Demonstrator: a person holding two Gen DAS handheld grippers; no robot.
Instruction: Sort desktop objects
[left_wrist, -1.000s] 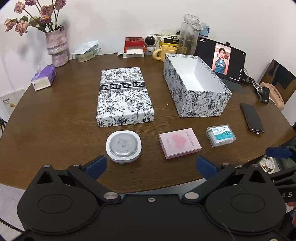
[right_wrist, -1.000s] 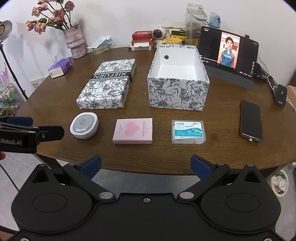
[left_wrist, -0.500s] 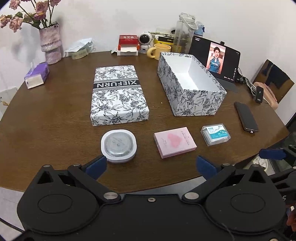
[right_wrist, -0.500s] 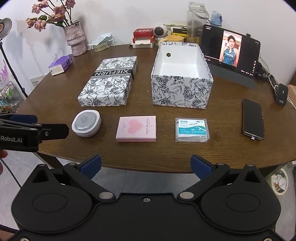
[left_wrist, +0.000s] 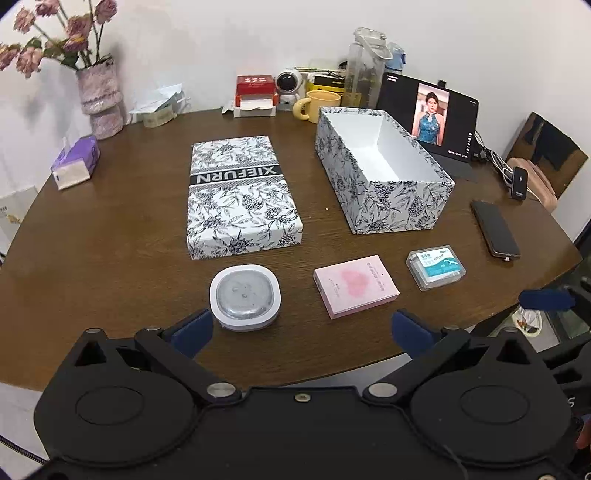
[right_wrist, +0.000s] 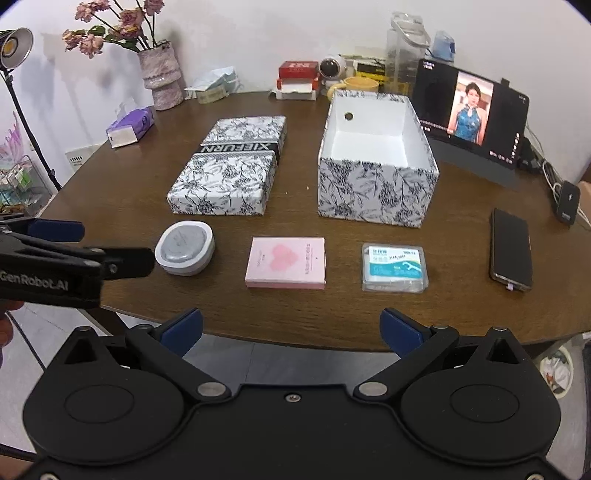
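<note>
Both tools, left tool (left_wrist: 301, 326) and right tool (right_wrist: 291, 326), hung spread and empty at the tabletop's (left_wrist: 110, 258) near edge. White case (left_wrist: 245, 297) lay just ahead of the left tool; pink box (right_wrist: 285, 262) and floss pack (right_wrist: 395, 267) lay ahead of the right, long axes crosswise. Open box (right_wrist: 373, 195) stood beyond them, running away.

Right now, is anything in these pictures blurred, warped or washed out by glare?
Left wrist view: sharp, but the fisheye bows the table edge and darkens the corners. Right wrist view: same bowing; the lamp at top left glows bright, the tablet stays readable, and the table's sheen is mild.
</note>
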